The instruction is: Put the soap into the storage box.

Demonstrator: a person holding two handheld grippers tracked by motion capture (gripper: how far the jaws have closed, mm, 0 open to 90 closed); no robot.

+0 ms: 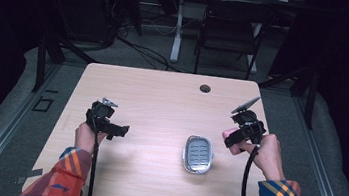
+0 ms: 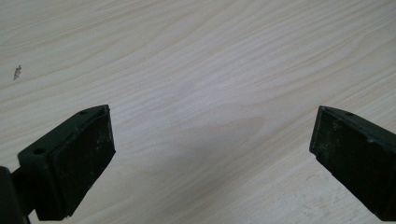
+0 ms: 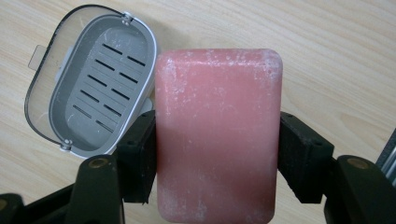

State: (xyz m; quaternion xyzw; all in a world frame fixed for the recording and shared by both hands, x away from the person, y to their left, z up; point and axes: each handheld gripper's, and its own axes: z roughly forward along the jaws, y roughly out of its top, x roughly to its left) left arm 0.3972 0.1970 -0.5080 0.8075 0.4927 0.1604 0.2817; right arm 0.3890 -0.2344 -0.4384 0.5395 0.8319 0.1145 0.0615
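Note:
A pink bar of soap (image 3: 218, 133) is clamped between the jaws of my right gripper (image 3: 215, 154), held above the table; a pink edge of the soap (image 1: 229, 133) peeks out by my right gripper (image 1: 236, 136) at the table's right side. A grey soap dish (image 1: 198, 154) with a slotted tray and a clear lid lies on the table, left of and slightly nearer than that gripper. In the right gripper view the soap dish (image 3: 93, 84) lies open at the upper left. My left gripper (image 1: 119, 130) hovers over the table's left part. Its jaws stand wide apart over bare wood, my left gripper (image 2: 212, 154) empty.
The light wooden table (image 1: 162, 101) has a cable hole (image 1: 205, 88) near its far edge. Beyond the table stand a black chair (image 1: 231, 29) and a white desk leg (image 1: 178, 28), with cables on the floor. A small speck (image 2: 17, 72) marks the wood.

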